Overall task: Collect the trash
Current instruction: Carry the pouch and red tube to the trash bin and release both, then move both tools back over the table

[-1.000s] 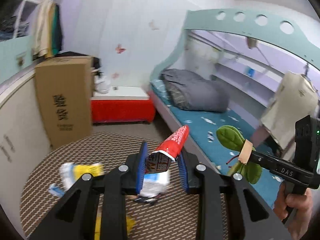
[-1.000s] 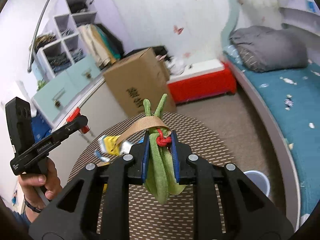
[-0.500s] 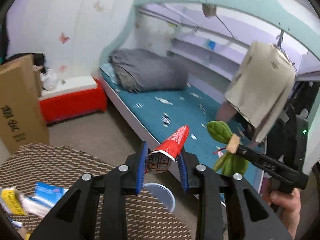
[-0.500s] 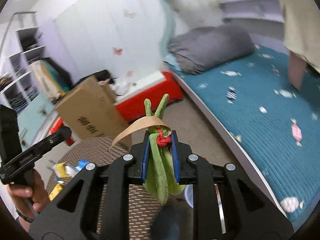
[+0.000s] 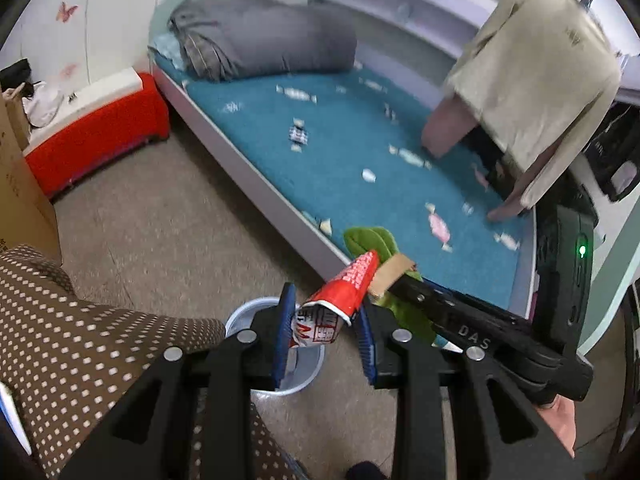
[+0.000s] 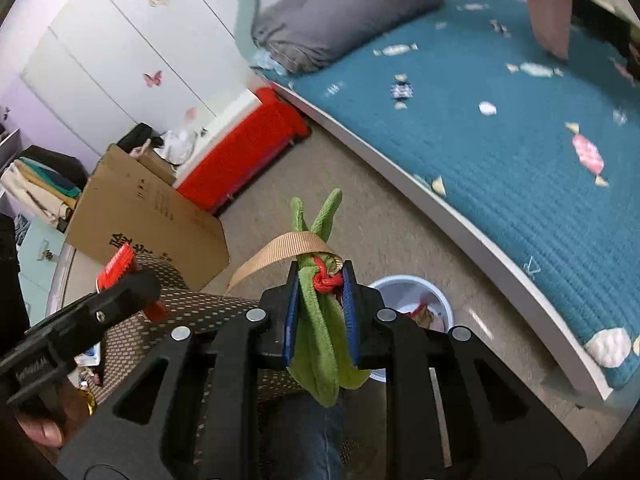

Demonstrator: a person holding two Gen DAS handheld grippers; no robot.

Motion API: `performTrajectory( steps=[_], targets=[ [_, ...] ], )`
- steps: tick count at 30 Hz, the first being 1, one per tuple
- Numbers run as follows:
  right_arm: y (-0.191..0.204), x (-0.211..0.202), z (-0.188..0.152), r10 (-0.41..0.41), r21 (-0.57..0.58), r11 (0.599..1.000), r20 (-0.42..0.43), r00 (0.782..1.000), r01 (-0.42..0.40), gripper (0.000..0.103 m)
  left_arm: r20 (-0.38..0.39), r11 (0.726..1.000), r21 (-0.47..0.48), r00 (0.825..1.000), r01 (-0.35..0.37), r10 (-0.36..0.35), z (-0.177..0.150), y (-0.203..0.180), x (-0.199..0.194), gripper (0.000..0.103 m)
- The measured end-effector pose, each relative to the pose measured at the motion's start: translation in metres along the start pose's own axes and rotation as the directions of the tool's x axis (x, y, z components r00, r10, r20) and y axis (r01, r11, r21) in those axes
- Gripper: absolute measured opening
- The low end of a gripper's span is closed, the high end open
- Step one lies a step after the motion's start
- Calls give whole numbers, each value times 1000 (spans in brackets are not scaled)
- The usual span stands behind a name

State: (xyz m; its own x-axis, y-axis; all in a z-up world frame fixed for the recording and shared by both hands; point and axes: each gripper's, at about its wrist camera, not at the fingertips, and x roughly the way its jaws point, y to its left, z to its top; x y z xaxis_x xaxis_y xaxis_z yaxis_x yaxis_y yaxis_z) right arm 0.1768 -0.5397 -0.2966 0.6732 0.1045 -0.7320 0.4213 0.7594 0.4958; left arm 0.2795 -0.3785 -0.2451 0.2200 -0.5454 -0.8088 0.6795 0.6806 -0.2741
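Observation:
My left gripper is shut on a red and white wrapper and holds it above a pale blue trash bin on the floor. My right gripper is shut on a green cloth scrap tied with red string and a tan ribbon. The bin lies just right of and below it, with some trash inside. The right gripper with the green scrap shows in the left wrist view, close beside the wrapper. The left gripper with the red wrapper shows at the left of the right wrist view.
A round table with a brown dotted cloth sits at the left, with wrappers on it. A bed with a teal cover runs along the right. A cardboard box and a red bench stand behind.
Both grippers have swung right and tilted down, away from the table. The bin has come under the left gripper. Both still hold their items.

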Motion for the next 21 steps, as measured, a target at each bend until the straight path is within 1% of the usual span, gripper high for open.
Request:
performTrajectory(
  steps=[2, 3, 4, 5, 6, 7, 8, 9, 11, 13, 15, 16, 21],
  targets=[
    [-6, 13, 0, -5, 16, 1000, -24, 1000, 5, 20, -43, 1000, 8, 999, -7, 8, 2, -2, 18, 29],
    [-11, 22, -1, -5, 24, 1000, -42, 999, 6, 22, -69, 1000, 15, 998, -13, 14, 3, -3, 27, 29],
    [-15, 28, -2, -7, 32, 999, -57, 998, 9, 23, -90, 1000, 20, 996, -15, 17, 3, -1, 32, 31],
    [-19, 35, -3, -11, 42, 999, -69, 998, 14, 23, -122, 999, 24, 992, -22, 25, 3, -1, 41, 41],
    [-24, 43, -5, -13, 61, 998, -86, 996, 18, 28, -138, 999, 29, 990, -33, 37, 3, -1, 47, 62],
    [-30, 51, -8, -3, 87, 996, -103, 995, 12, 55, -145, 998, 35, 988, -52, 57, 2, 1, 50, 75],
    [-34, 55, -10, -1, 106, 994, -109, 994, 13, 65, -139, 995, 39, 985, -96, 101, 2, 4, 52, 88],
    [-41, 61, -13, 7, 137, 991, -117, 993, 9, 69, -128, 991, 40, 983, -128, 132, 2, 6, 51, 90],
    [-51, 68, -19, 14, 178, 984, -136, 991, 11, 73, -124, 990, 28, 983, -136, 139, 2, 13, 48, 91],
    [-56, 70, -24, -2, 202, 979, -142, 990, 31, 90, -118, 988, 10, 981, -152, 152, 3, 19, 42, 92],
    [-55, 65, -28, -22, 200, 979, -138, 990, 50, 95, -89, 987, 0, 983, -159, 159, 2, 24, 31, 92],
    [-53, 61, -29, -31, 195, 979, -133, 991, 57, 97, -74, 986, -1, 984, -165, 164, 2, 26, 26, 92],
    [-41, 36, -29, -68, 176, 981, -87, 994, 83, 97, 12, 980, 4, 980, -198, 198, 0, 29, -10, 93]
  ],
)
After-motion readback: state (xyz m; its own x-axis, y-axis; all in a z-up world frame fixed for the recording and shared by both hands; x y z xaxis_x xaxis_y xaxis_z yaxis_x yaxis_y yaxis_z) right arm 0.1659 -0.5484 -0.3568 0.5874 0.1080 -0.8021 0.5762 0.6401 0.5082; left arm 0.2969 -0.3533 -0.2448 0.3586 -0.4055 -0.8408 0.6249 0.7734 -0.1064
